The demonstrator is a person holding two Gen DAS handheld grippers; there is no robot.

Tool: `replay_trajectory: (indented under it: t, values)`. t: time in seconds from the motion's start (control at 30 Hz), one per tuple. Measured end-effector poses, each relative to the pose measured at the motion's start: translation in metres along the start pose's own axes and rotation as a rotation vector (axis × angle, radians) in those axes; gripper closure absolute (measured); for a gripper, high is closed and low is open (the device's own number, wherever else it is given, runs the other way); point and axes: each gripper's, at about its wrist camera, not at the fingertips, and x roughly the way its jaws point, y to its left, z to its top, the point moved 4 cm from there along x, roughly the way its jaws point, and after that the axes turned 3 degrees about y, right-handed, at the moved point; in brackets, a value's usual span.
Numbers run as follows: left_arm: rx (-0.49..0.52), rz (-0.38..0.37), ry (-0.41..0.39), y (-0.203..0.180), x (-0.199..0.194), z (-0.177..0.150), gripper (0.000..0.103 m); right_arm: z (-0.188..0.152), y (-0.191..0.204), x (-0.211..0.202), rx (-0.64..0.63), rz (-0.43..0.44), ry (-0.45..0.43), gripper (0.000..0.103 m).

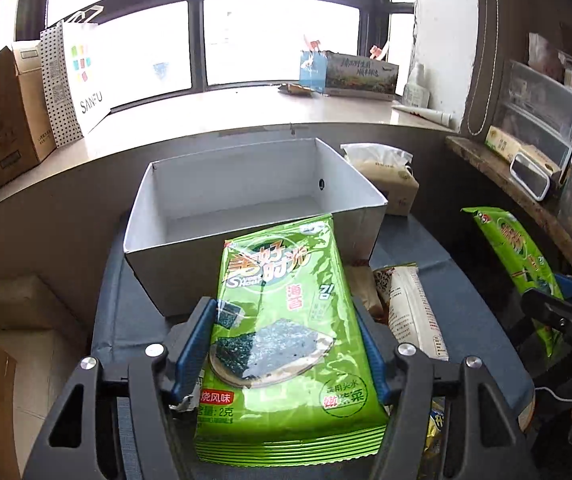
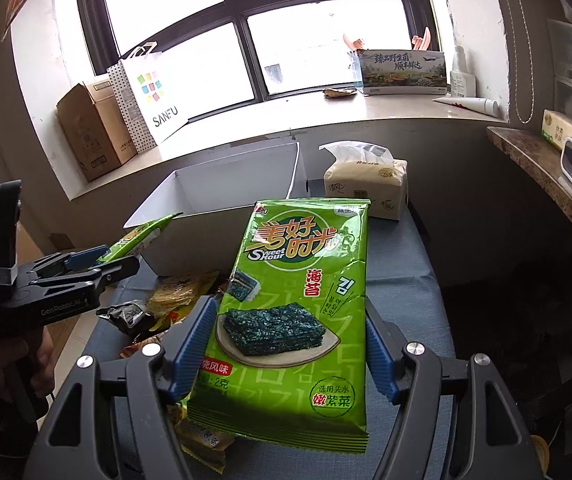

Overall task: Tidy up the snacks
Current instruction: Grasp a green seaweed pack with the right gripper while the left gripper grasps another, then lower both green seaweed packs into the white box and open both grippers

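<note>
My left gripper is shut on a green seaweed packet, its blue pads pressing both long edges. The packet's far end reaches over the front wall of an open white box, which looks empty inside. My right gripper is shut on a second green seaweed packet, held above the table in front of the box. In the left wrist view that right gripper shows at the right with its packet. The left gripper appears at the left of the right wrist view.
Loose snack packets lie on the blue-grey table: a white one, yellow ones, a dark one. A tissue pack stands right of the box. Behind, a windowsill carries a cardboard box and paper bags. A shelf juts in at right.
</note>
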Motion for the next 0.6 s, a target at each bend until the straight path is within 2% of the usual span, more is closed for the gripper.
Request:
replay_trajectory:
  t: [0.13,0.27,0.47,0.6]
  values:
    - [-0.057,0.014,-0.118,0.028,-0.025,0.028,0.033,0.018,0.021,0.014,-0.028,0.041,-0.014,0.029]
    - [-0.067,0.006,-0.202,0.048,-0.021,0.066,0.033,0.053,0.041,0.028,-0.067,0.089,-0.047,0.029]
    - [-0.100,0.041,-0.195,0.079,0.014,0.120,0.033,0.122,0.045,0.074,-0.064,0.086,-0.055,0.029]
    - [-0.120,0.081,-0.137,0.096,0.057,0.146,0.033,0.165,0.044,0.116,-0.065,0.078,-0.044,0.029]
